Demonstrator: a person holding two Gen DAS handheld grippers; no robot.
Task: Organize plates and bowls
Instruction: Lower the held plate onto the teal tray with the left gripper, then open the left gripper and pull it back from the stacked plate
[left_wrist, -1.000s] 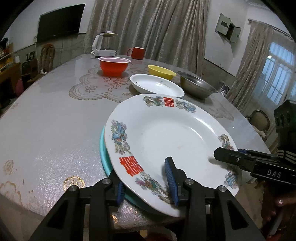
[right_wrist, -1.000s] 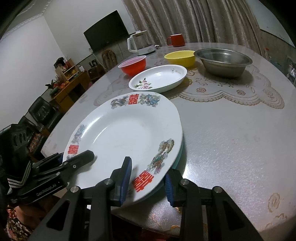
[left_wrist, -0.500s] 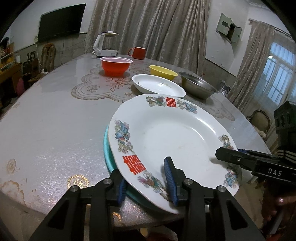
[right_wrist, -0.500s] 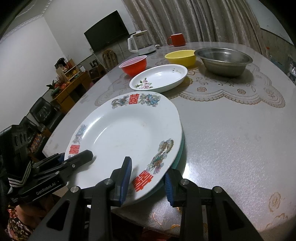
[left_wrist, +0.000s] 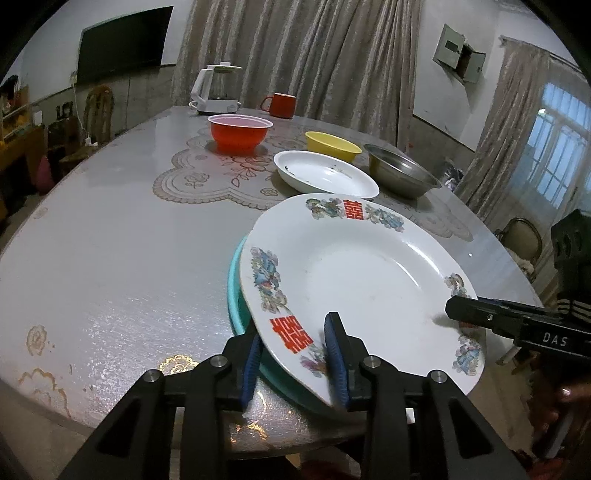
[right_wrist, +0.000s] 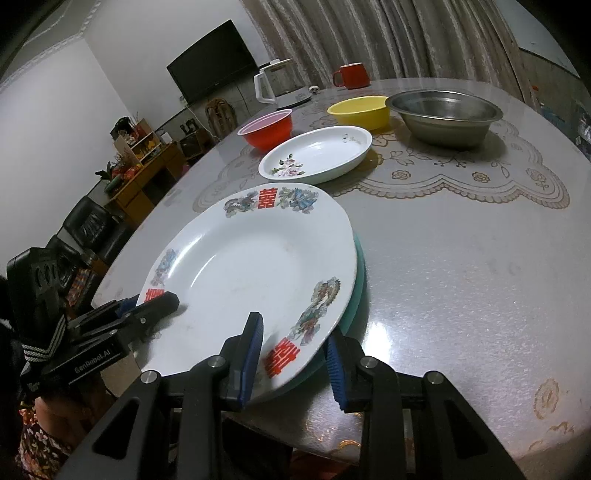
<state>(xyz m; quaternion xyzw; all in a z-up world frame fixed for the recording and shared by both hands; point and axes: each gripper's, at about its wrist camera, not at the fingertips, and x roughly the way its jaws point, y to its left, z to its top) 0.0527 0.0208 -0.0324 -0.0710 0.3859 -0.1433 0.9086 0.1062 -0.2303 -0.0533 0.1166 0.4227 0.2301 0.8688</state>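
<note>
Item: large white plate (left_wrist: 354, 280) with red characters and floral rim, at the near edge of your worktop (left_wrist: 122, 236), lying on a teal plate (left_wrist: 236, 295) whose rim shows beneath it.

Your left tongs (left_wrist: 295, 354) straddle the near-left rim of the large white plate, blue pads on either side, apparently gripping it; contact is hard to confirm through the fisheye. Your right tongs (right_wrist: 295, 354) straddle its near-right rim likewise, seemingly clamped on it.

Further back on the lace mat: oval white dish (right_wrist: 316, 153), just beyond the large plate; red bowl (left_wrist: 240, 133); yellow bowl (left_wrist: 332, 146); steel bowl (right_wrist: 445, 112). At the far edge: white kettle (left_wrist: 218, 88), red mug (left_wrist: 282, 104).
</note>
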